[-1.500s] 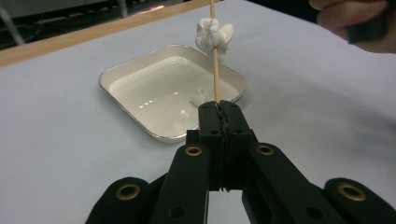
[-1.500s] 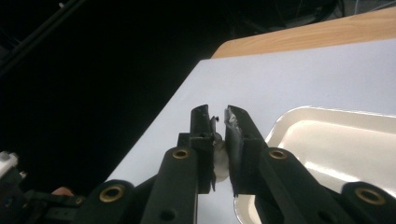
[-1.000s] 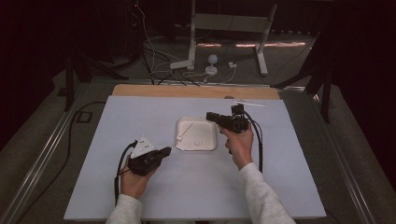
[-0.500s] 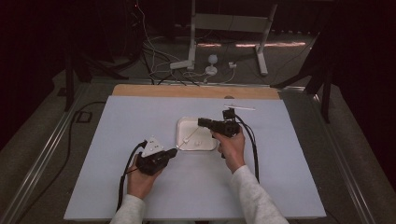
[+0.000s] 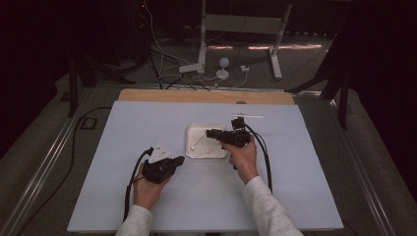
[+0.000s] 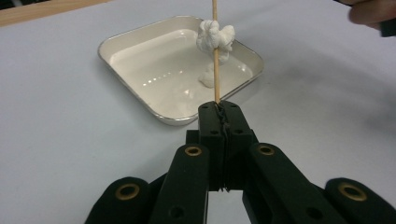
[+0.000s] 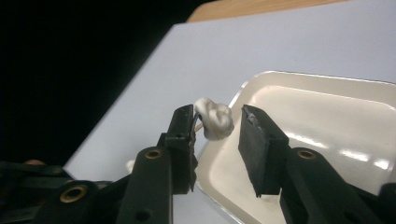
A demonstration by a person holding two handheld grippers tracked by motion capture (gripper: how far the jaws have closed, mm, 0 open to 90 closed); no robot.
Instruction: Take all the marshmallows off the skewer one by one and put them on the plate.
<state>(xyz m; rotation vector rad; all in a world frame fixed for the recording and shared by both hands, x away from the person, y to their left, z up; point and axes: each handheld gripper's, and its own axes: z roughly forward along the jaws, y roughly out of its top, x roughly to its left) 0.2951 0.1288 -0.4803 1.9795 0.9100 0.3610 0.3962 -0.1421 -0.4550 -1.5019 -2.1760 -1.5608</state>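
Note:
My left gripper (image 5: pixel 177 161) (image 6: pixel 219 108) is shut on the lower end of a thin wooden skewer (image 6: pixel 215 70). The skewer rises over a shallow white square tray (image 5: pixel 193 147) (image 6: pixel 140 100) and carries a white, soft lump (image 6: pixel 215 35) threaded on it. My right gripper (image 5: pixel 210 132) (image 7: pixel 218 113) reaches in from the tray's right side. Its jaws have just been opening, and the lump (image 7: pixel 215 119) sits between them: the left pad is at the lump, the right pad stands clear of it. A smear of white lies in the tray (image 7: pixel 327 116).
The tray sits mid-table on a pale blue mat (image 5: pixel 147 123). A thin white stick (image 5: pixel 248 116) lies beyond the right gripper. A wooden strip (image 5: pixel 196 96) runs along the table's far edge, with cables and stand legs (image 5: pixel 275 64) on the floor behind.
My left hand has shifted right toward the tray with the skewer. My right gripper has come down and left over the tray, and its jaws have parted around the lump.

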